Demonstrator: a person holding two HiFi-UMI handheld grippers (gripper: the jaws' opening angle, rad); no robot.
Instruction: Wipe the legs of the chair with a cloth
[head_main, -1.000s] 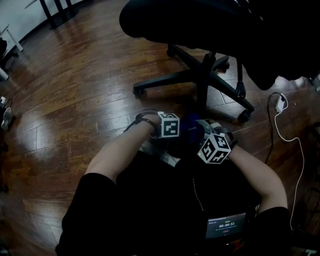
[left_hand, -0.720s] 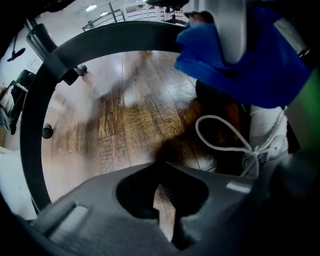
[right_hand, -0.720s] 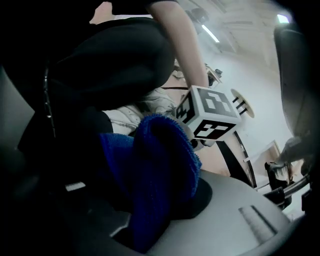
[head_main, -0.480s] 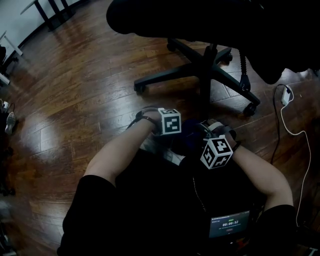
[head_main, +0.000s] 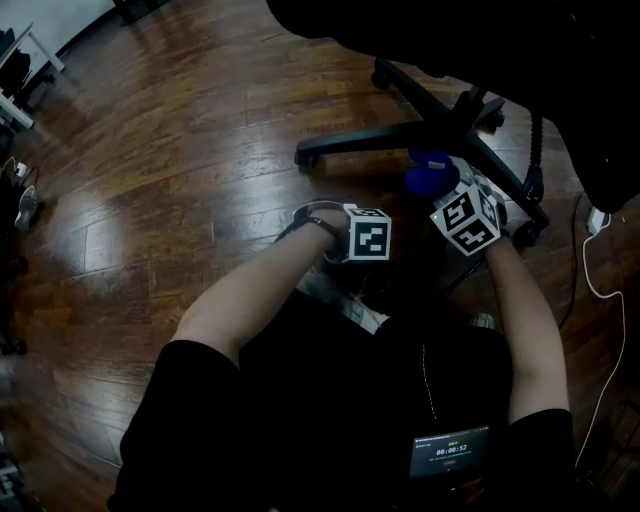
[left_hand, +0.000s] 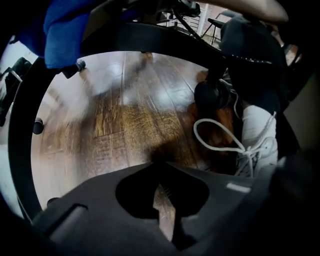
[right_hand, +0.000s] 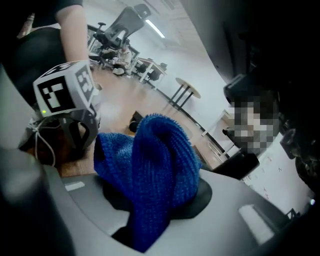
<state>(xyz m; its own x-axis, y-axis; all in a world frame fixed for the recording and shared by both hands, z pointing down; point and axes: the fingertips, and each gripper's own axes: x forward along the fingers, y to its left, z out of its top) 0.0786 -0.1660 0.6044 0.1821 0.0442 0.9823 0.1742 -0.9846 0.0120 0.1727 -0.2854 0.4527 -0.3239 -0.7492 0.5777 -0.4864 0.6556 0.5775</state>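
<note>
— when looking down from the head view, what sort of ground?
— glossy brown plank floor (head_main: 170, 150), streaked with window light. black chair legs (head_main: 370, 140) spread across it near the top. white cable (head_main: 590, 280) trailing along the right edge. pale furniture legs (head_main: 45, 55) off in the far left corner.
— and the grippers there?
— right gripper (head_main: 445, 190) raised toward the hub of those legs, blue cloth (head_main: 428, 172) bunched at its tip, just beside a leg. hard to tell whether touching. left gripper (head_main: 362, 240) lower, aimed nearly straight down, close by a white shoe (head_main: 352, 305).
— through the left gripper view?
— jaws pressed together, nothing between them, only planks beneath. laced shoe at right, a castor (left_hand: 210, 95) just beyond it, the cloth up in the top left corner.
— through the right gripper view?
— jaws clenched on the cloth, a thick knitted fold bulging out over them. behind, a long bright room: white walls (right_hand: 210, 60), round table (right_hand: 186, 90), office chairs (right_hand: 120, 27) far back.
</note>
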